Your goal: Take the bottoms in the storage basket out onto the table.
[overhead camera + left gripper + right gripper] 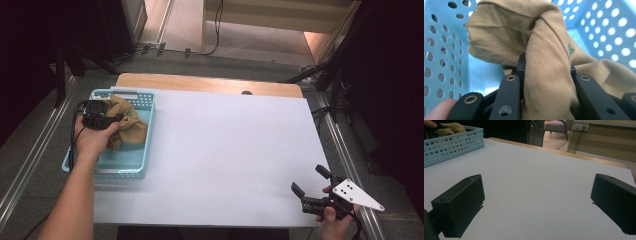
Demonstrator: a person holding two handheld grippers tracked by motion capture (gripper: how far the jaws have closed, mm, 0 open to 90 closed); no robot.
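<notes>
While the blue basket [146,102] is containing the tan cloth [127,122], my left gripper [117,118] is pinching a fold of it between its fingers [510,92]; my right gripper [311,183] is resting unclenched, well apart.

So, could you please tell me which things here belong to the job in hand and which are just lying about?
In the job:
- tan cloth, clamped in the left gripper
- blue basket under the cloth

Not in use:
- right gripper, open, at the near right corner
- white table
</notes>
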